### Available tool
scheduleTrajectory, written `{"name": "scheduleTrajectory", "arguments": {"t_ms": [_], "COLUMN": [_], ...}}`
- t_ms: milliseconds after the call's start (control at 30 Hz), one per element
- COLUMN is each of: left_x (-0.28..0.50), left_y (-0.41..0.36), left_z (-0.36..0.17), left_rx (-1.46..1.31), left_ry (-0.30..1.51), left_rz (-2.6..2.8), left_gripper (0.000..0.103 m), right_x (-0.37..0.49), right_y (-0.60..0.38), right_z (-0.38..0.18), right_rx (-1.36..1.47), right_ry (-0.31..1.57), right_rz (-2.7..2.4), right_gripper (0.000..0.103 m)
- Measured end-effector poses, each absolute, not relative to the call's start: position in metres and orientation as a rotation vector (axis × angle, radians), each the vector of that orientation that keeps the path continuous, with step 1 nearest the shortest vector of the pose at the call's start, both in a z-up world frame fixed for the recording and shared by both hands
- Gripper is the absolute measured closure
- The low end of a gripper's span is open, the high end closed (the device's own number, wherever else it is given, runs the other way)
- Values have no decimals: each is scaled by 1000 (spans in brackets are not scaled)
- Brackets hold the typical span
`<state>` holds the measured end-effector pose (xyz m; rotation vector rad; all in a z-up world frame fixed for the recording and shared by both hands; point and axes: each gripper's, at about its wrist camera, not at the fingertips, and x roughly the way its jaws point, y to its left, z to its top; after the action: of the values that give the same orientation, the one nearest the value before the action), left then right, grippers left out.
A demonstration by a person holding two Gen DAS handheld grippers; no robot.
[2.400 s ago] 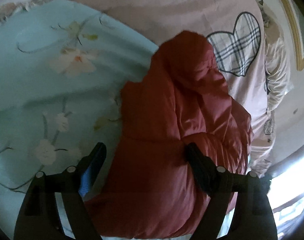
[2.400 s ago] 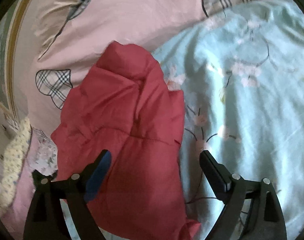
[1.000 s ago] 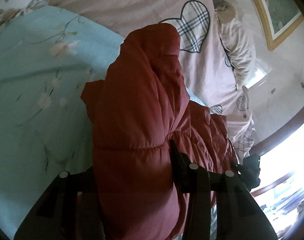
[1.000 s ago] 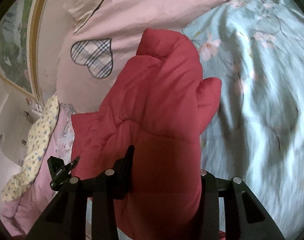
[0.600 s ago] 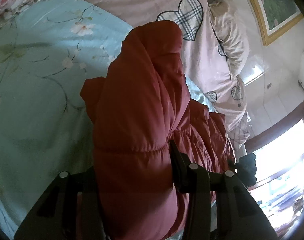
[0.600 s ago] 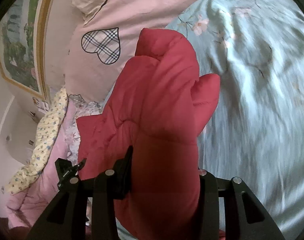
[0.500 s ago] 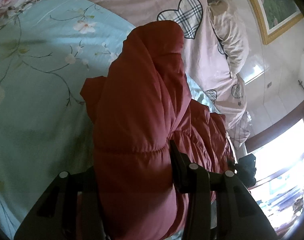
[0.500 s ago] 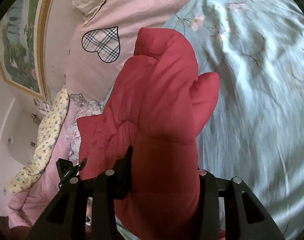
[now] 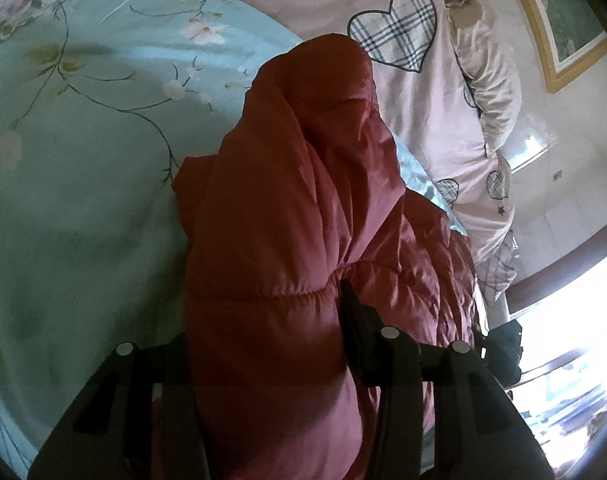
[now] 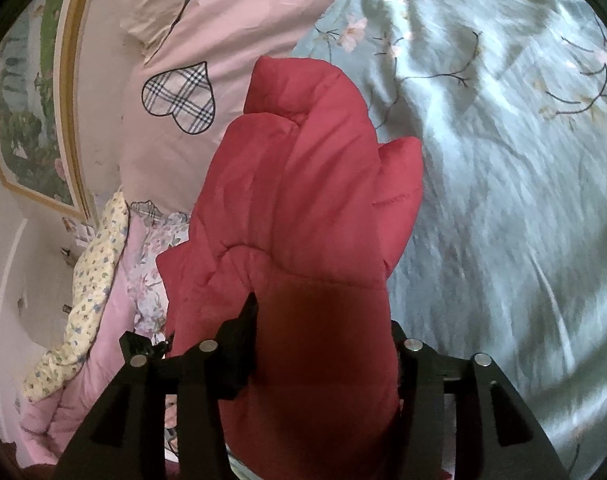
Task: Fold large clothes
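Both grippers, the left gripper (image 9: 263,320) and the right gripper (image 10: 323,328), were clamped on the padded red jacket (image 9: 295,184), holding it bunched and lifted above the blue flowered bedspread (image 9: 83,160), near the pink quilt (image 10: 243,20). By my judgement the step was carrying it to lay out; next it needed lowering flat and spreading. No containers showed.
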<state>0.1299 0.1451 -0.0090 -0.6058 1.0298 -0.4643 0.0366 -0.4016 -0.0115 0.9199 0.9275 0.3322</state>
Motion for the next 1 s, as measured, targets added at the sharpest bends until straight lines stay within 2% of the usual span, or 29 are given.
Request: {"name": "scheduleTrajectory", "arguments": {"t_ms": [167,300,733,1000], "left_x": [130,130,128,129], "left_y": [146,146,150,163], "left_z": [-8,-3,16,30], "left_rx": [-588,-550,-492,-460], "left_ry": [1034,1032,977,941], "left_rz": [-449,-406,-336,-298], "left_gripper": [49,38,36,36], "right_x": [37,35,32,32], "right_y": [-398,-397,-396,-397], "right_z": [-9,-5,13,18], "right_rx": [905,861,723,687], "right_ry": [934,941,928,922], "right_rz": [324,293,203,185], "right_gripper": [45,33,18,17]}}
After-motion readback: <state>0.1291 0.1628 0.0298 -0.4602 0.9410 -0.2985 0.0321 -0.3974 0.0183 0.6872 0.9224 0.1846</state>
